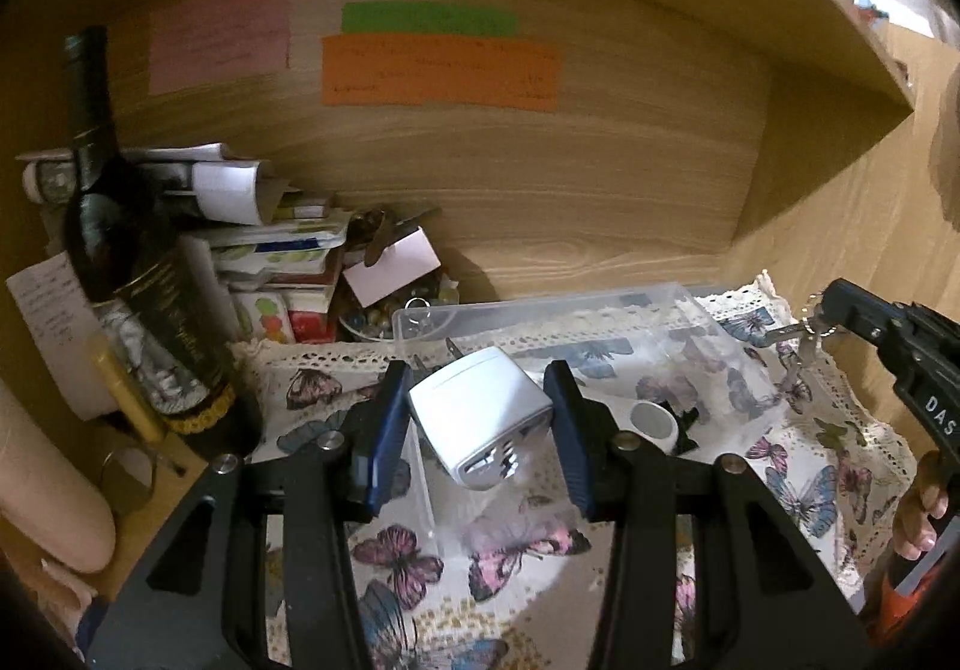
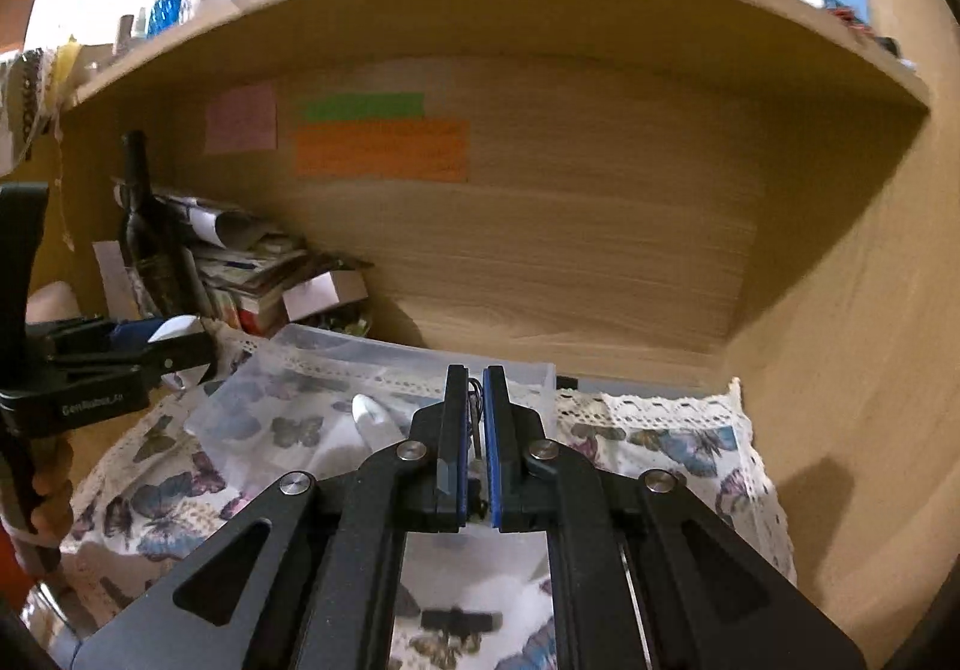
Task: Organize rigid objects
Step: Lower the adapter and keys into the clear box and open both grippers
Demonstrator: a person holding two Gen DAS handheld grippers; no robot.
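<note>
We grip a white plastic plug adapter in the left gripper above the clear plastic box at the desk's rear edge; the right gripper pinches, apparently, metal keys. Next: lower both into the box.

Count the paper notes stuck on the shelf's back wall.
3: pink note at left, green note right of it, orange note directly below the green. None seems hidden.
</note>
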